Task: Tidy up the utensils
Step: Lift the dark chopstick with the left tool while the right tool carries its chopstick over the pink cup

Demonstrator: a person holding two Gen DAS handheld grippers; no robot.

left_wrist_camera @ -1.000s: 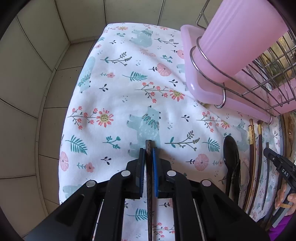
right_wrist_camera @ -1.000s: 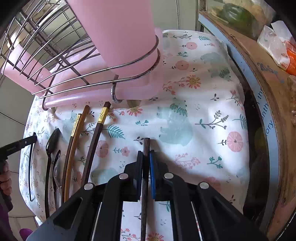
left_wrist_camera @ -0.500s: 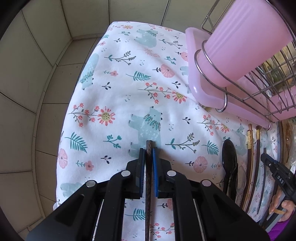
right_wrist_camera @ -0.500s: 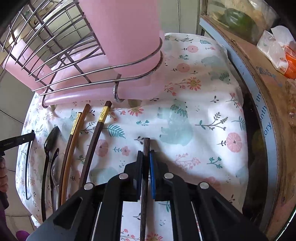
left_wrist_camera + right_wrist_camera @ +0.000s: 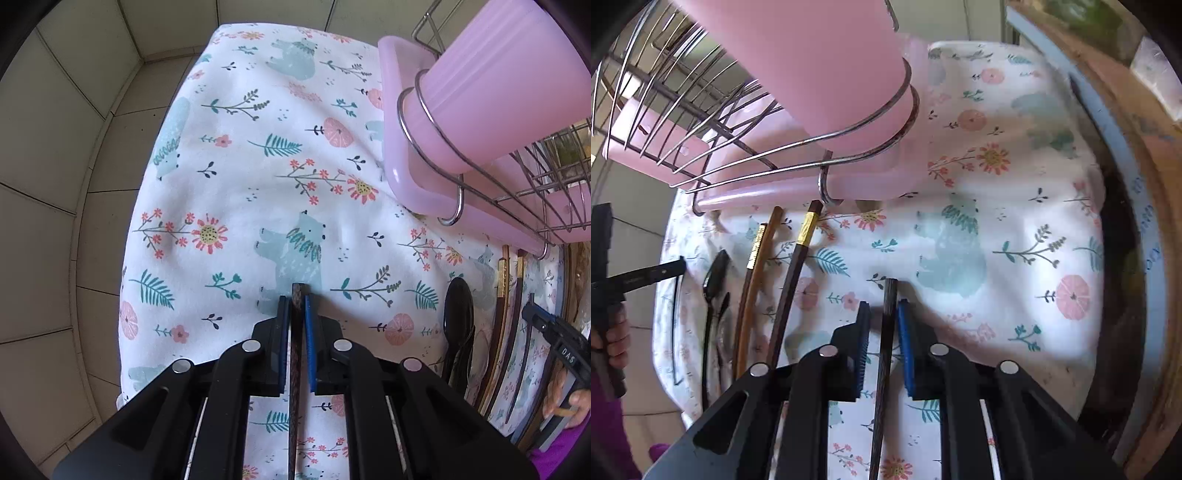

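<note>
My left gripper (image 5: 297, 301) is shut on a dark wooden chopstick (image 5: 295, 350) above the floral cloth (image 5: 240, 184). My right gripper (image 5: 882, 314) has its jaws parted; a dark chopstick (image 5: 884, 339) stands loose between them, touching neither pad clearly. On the cloth to its left lie several chopsticks (image 5: 792, 280) with gold bands, a black spoon (image 5: 713, 284) and a thin black utensil (image 5: 677, 314). These also show at the right of the left wrist view, with the spoon (image 5: 458, 314). A pink utensil cup (image 5: 812, 62) sits in the wire rack's ring.
A wire dish rack (image 5: 683, 122) on a pink tray (image 5: 402, 177) stands at the back of the cloth. Tiled surfaces (image 5: 55, 184) lie left of the cloth. A wooden rim with a blue edge (image 5: 1123, 184) bounds the right.
My right gripper's jaws have opened from shut on the chopstick. The right view has moved closer to the pink cup. My left gripper stays shut on its chopstick.
</note>
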